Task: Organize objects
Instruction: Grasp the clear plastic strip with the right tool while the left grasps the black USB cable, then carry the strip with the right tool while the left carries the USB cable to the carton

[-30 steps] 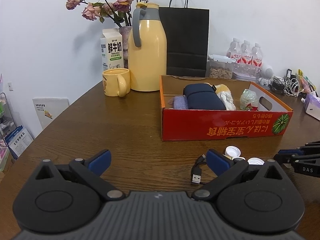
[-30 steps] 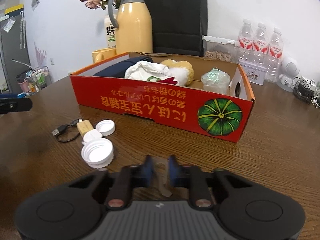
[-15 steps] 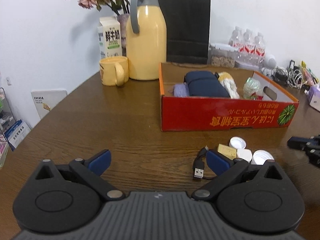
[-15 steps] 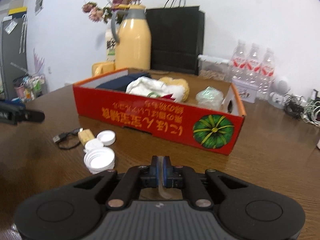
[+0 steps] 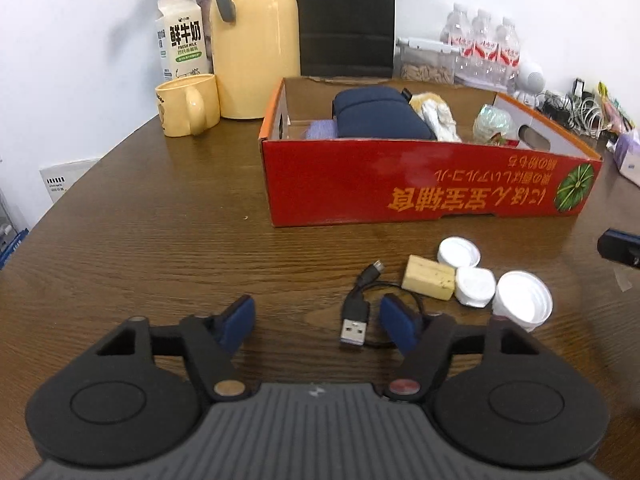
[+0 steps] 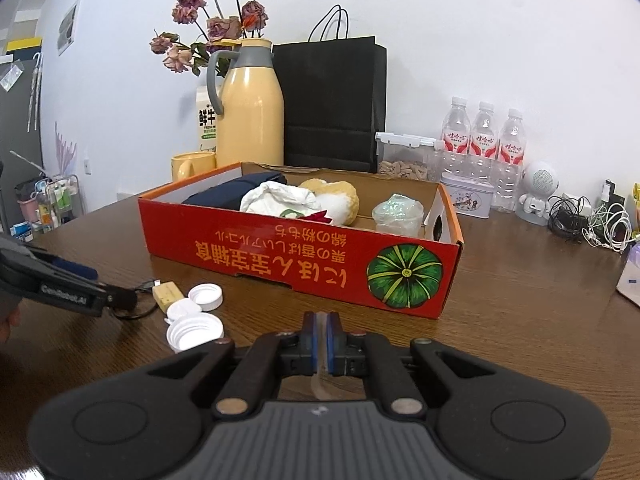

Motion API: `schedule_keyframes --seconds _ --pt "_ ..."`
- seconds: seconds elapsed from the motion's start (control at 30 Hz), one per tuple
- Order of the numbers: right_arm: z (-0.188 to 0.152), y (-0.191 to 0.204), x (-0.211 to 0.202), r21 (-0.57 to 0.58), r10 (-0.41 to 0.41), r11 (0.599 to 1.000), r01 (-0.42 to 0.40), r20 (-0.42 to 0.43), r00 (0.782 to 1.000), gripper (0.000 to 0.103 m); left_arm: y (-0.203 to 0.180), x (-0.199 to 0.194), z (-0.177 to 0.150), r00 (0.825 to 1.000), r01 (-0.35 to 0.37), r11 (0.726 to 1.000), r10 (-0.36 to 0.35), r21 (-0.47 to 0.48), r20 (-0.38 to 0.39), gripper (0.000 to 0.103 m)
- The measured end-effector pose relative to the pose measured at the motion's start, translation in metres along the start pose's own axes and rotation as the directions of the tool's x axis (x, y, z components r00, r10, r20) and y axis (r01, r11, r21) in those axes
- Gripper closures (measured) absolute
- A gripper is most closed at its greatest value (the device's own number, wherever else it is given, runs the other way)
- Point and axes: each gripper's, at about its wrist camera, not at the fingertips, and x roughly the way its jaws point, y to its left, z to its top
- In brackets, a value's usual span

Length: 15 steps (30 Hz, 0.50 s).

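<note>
The left gripper (image 5: 316, 318) is closing its still-apart jaws around the USB cable (image 5: 357, 312) lying before the red box (image 5: 420, 184), and may snag only its loop, while the right gripper (image 6: 320, 338) is staying clamped on a clear scrap.

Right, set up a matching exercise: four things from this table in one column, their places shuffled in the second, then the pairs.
1. USB cable
2. navy pouch
3. yellow mug
4. water bottles

A. inside the red box
B. against the wall, right of the black bag
C. on the table between the left gripper's closing jaws
D. beside the yellow thermos

Pairs: 1-C, 2-A, 3-D, 4-B
</note>
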Motion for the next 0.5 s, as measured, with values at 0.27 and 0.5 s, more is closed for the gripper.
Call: schedule_keyframes --seconds 0.27,0.5 --pt "0.0 0.001 -0.003 -0.002 -0.001 1.0 0.001 0.015 1.0 0.099 -0.003 -0.01 -0.003 0.998 0.058 0.998 -0.057 -0.01 0.038 0.089" --pt "0.0 0.002 -0.009 0.004 0.005 1.0 -0.006 0.039 0.999 0.099 0.005 -0.026 0.004 0.994 0.056 0.998 -0.052 -0.036 0.098 0.089"
